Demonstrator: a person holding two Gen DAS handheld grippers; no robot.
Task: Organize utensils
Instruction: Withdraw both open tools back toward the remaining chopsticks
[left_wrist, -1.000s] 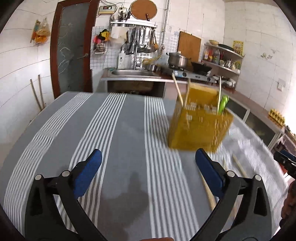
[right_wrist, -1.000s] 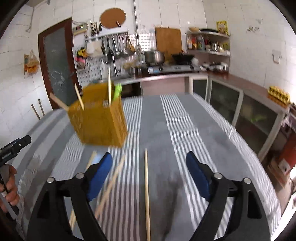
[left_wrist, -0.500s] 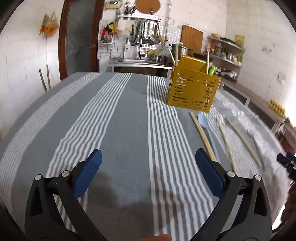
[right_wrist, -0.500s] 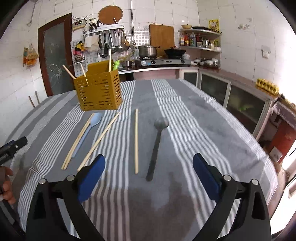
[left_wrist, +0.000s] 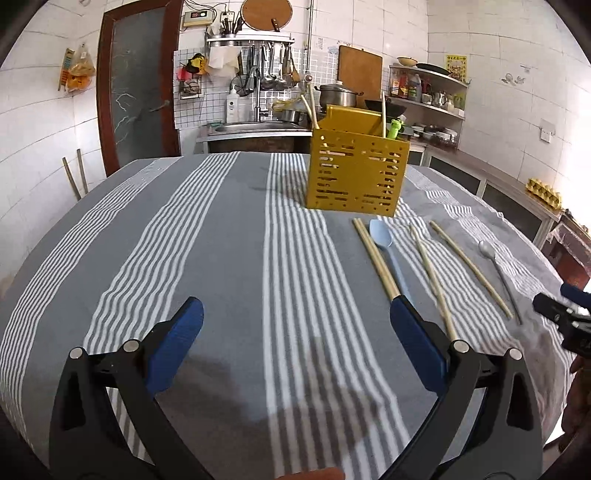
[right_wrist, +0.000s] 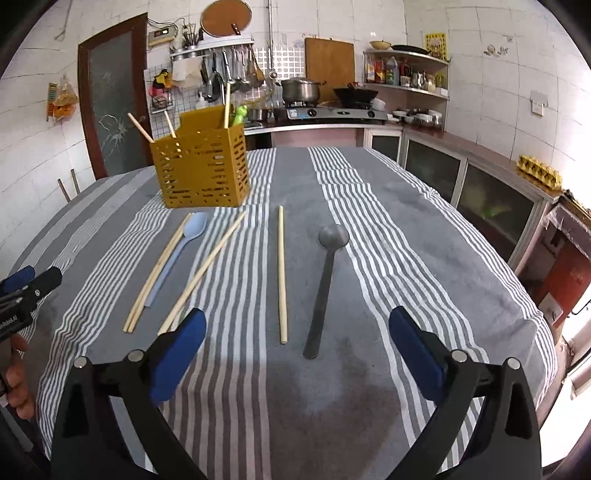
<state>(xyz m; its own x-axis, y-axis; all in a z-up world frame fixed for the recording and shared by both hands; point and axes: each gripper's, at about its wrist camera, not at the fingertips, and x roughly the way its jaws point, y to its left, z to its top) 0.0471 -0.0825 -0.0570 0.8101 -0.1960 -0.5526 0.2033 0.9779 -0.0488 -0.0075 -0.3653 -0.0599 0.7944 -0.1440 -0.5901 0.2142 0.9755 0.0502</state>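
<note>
A yellow slotted holder (left_wrist: 356, 175) (right_wrist: 203, 173) stands upright at the far side of the striped table, with chopsticks and a green utensil in it. In front of it lie a pair of chopsticks (right_wrist: 155, 277), a light blue spoon (right_wrist: 181, 251) (left_wrist: 388, 251), two single chopsticks (right_wrist: 205, 269) (right_wrist: 282, 273) and a dark grey spoon (right_wrist: 325, 280) (left_wrist: 496, 266). My left gripper (left_wrist: 295, 310) is open over bare cloth, left of the utensils. My right gripper (right_wrist: 297, 317) hovers near the handle ends of the grey spoon and a chopstick; its jaws are opening, with nothing between them.
A grey cloth with white stripes (left_wrist: 221, 240) covers the table. Behind it are a sink (left_wrist: 255, 127), a stove with a pot (right_wrist: 299, 88) and shelves. Cabinets (right_wrist: 480, 192) run along the right. A hand shows at the left edge (right_wrist: 16, 373).
Both grippers have drawn back from the holder and sunk lower, so it looks farther off. The utensils on the cloth have come fully into view. The right jaws have widened.
</note>
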